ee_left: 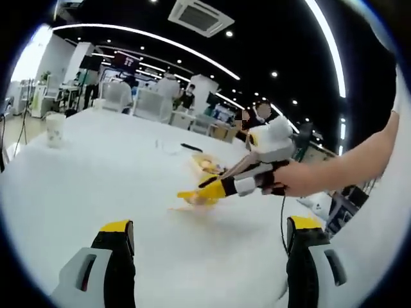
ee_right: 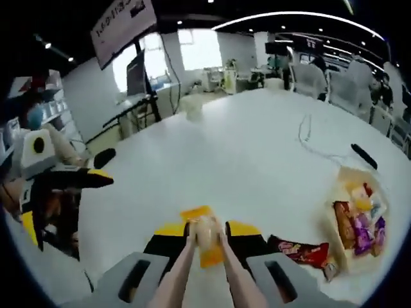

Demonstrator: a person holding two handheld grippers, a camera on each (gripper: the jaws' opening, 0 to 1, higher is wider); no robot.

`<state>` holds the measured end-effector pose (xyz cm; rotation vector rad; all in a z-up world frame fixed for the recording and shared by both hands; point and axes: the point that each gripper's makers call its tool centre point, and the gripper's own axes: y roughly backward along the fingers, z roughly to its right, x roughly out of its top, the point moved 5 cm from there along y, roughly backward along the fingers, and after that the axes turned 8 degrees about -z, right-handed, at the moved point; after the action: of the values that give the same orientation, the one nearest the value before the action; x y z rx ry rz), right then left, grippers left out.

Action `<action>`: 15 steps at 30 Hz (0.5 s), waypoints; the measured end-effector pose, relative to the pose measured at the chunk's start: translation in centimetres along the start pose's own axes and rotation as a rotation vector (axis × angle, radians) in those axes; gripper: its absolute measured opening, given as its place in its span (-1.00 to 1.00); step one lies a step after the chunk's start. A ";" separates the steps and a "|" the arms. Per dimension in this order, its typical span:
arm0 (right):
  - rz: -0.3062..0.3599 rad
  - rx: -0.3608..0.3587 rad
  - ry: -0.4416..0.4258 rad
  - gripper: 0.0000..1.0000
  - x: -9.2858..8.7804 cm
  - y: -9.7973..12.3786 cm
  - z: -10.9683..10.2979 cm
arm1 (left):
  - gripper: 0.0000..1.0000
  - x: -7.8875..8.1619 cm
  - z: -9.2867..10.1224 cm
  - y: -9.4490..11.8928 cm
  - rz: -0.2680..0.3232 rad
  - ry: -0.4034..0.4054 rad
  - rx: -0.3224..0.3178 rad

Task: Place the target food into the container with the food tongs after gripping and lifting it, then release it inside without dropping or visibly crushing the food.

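My right gripper (ee_right: 207, 230) is shut on a pair of pale food tongs (ee_right: 186, 263). The tong tips pinch a small pale food piece (ee_right: 204, 232) over a yellow packet (ee_right: 207, 251) just above the white table (ee_right: 244, 167). The left gripper view shows the same right gripper (ee_left: 221, 187), held by a hand, with the yellow packet (ee_left: 194, 195) at its tip, in front of the container (ee_left: 207, 164). That clear container (ee_right: 350, 174) lies to the right and holds several wrapped snacks. My left gripper (ee_left: 210, 226) is open above bare table and grips nothing. It also appears at the left edge (ee_right: 67, 192).
A red snack packet (ee_right: 298, 249) lies between the tongs and the container. A black pen-like object (ee_right: 364, 156) and a thin cable (ee_right: 308, 138) lie beyond. A paper cup (ee_left: 56, 128) stands far off. Chairs and people are past the table's far edge.
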<state>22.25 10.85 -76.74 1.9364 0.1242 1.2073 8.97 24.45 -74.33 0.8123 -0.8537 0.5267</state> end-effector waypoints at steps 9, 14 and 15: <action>0.084 -0.032 -0.107 -0.58 0.1 3.8 2.9 | 0.98 0.3 0.1 -0.3 0.029 0.055 0.023; 0.105 -0.092 -0.133 -0.58 0.1 5.7 5.6 | 0.98 0.1 0.5 -0.4 0.022 0.051 0.017; 0.109 -0.113 -0.144 -0.57 0.0 6.0 6.3 | 0.98 0.0 0.4 -0.4 0.022 0.052 0.017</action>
<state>25.25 3.23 -73.83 1.9435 -0.1231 1.1156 9.07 23.89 -74.28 0.8018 -0.8114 0.5724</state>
